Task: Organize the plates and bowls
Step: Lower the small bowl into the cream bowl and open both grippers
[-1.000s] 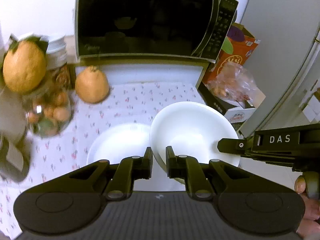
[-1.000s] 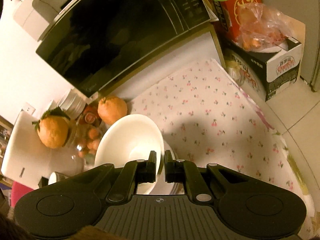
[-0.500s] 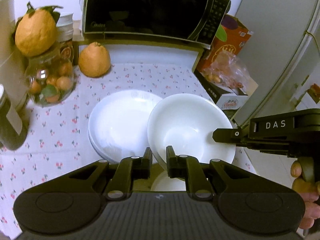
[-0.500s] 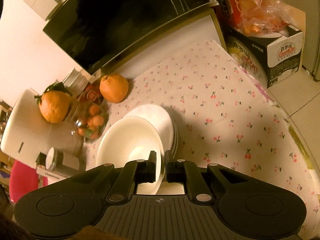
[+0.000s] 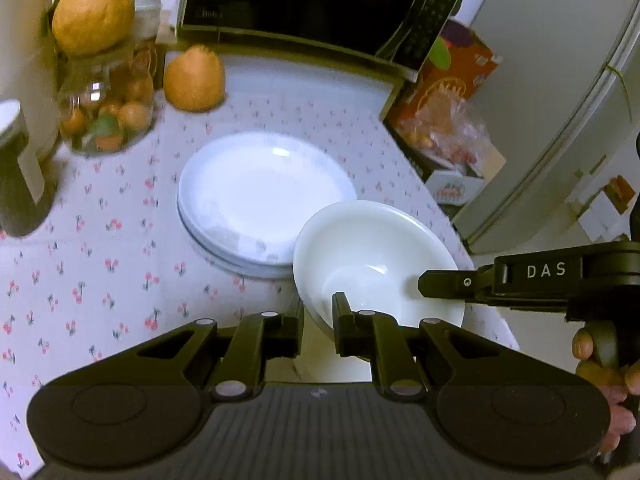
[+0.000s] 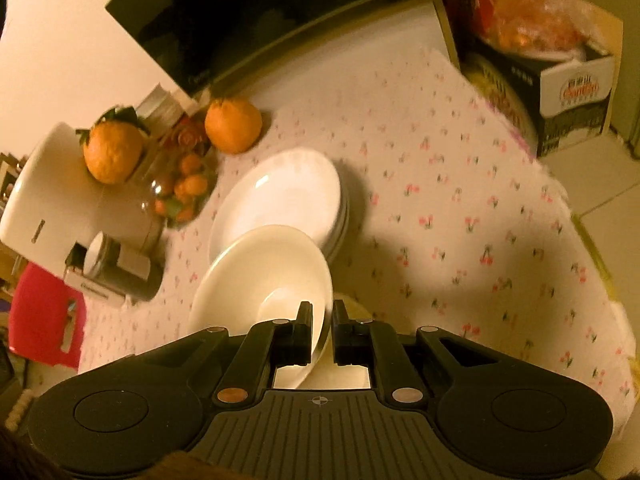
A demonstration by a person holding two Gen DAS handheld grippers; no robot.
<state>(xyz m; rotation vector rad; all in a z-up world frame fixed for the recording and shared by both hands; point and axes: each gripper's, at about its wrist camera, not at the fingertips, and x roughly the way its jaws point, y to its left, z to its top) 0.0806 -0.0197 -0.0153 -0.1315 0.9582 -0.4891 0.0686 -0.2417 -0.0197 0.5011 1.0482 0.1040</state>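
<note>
A white bowl (image 5: pixel 376 256) hangs in the air near the table's front edge, held by both grippers. My left gripper (image 5: pixel 318 312) is shut on the bowl's near rim. My right gripper (image 6: pixel 322 322) is shut on the rim of the same bowl (image 6: pixel 260 276); it shows in the left wrist view (image 5: pixel 444 284) at the bowl's right side. A stack of white plates (image 5: pixel 260 196) lies on the cherry-print tablecloth beyond the bowl and also shows in the right wrist view (image 6: pixel 288 192). Something pale lies under the bowl, mostly hidden.
A black microwave (image 5: pixel 312 4) stands at the back. An orange (image 5: pixel 194 78) and a glass jar of small fruit (image 5: pixel 106 112) with another orange on top (image 5: pixel 94 14) are at the left. A dark canister (image 5: pixel 18 176) stands far left. Boxes with bagged fruit (image 5: pixel 448 120) sit right.
Both grippers have pulled back and up with the bowl, away from the plate stack. The stack now shows in full, and the bowl is nearer the table's front edge.
</note>
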